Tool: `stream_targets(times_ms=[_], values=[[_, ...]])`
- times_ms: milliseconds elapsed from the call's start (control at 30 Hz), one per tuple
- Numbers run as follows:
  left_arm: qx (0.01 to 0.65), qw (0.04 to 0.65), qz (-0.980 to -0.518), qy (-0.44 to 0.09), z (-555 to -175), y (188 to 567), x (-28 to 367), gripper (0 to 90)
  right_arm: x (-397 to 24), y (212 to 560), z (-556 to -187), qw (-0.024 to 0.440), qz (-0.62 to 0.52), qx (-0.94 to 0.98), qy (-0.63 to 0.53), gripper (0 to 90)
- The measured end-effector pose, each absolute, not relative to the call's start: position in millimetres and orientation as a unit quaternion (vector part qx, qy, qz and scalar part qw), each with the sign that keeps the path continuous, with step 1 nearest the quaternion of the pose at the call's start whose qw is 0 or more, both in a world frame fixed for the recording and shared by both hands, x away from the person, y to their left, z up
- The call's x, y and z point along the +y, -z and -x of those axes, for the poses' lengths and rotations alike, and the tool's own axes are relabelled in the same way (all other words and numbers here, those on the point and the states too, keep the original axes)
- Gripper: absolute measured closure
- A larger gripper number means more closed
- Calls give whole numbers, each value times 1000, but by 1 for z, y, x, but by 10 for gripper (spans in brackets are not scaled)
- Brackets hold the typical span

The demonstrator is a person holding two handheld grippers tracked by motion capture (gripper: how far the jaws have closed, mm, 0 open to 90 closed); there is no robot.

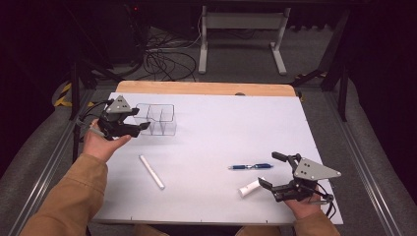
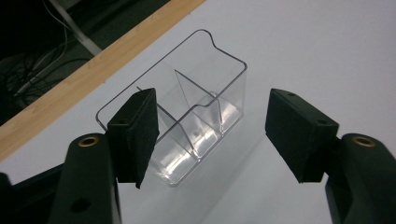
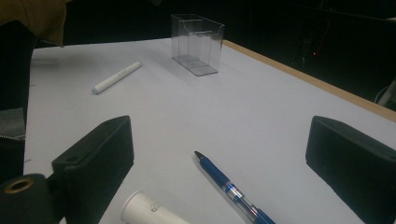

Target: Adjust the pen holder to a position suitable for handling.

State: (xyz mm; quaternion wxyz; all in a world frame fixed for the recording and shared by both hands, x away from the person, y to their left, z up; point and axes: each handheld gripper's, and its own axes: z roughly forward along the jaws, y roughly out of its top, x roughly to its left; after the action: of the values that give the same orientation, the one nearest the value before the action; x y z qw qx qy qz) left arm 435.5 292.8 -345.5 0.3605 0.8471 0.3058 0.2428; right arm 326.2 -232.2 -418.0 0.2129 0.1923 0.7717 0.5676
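A clear plastic box point(image 1: 158, 119) with inner dividers stands empty at the table's far left. My left gripper point(image 1: 139, 119) hovers just left of it, open. In the left gripper view the box point(image 2: 187, 107) lies ahead between the two pads, which do not press on it. My right gripper point(image 1: 270, 169) is open near the front right edge. A blue pen point(image 1: 251, 166) and a short white tube point(image 1: 250, 187) lie just left of it. In the right gripper view the pen point(image 3: 231, 189) and the tube point(image 3: 149, 210) lie between the jaws, untouched.
A long white stick point(image 1: 151, 171) lies loose at front left of the white table point(image 1: 221, 123). A wooden strip point(image 1: 206, 88) runs along the far edge. Beyond it stand a white desk frame point(image 1: 241, 34) and floor cables point(image 1: 162, 59).
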Motion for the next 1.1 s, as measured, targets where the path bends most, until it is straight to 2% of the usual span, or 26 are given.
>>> stream_targets(times_ms=[500, 1100], values=[[298, 285, -884, -221, -467, 352, 291, 479, -234, 418, -326, 210, -192, 771, -570, 83], [295, 213, -910, -199, -492, 372, 283, 502, -234, 419, -326, 203, -193, 771, -572, 83]])
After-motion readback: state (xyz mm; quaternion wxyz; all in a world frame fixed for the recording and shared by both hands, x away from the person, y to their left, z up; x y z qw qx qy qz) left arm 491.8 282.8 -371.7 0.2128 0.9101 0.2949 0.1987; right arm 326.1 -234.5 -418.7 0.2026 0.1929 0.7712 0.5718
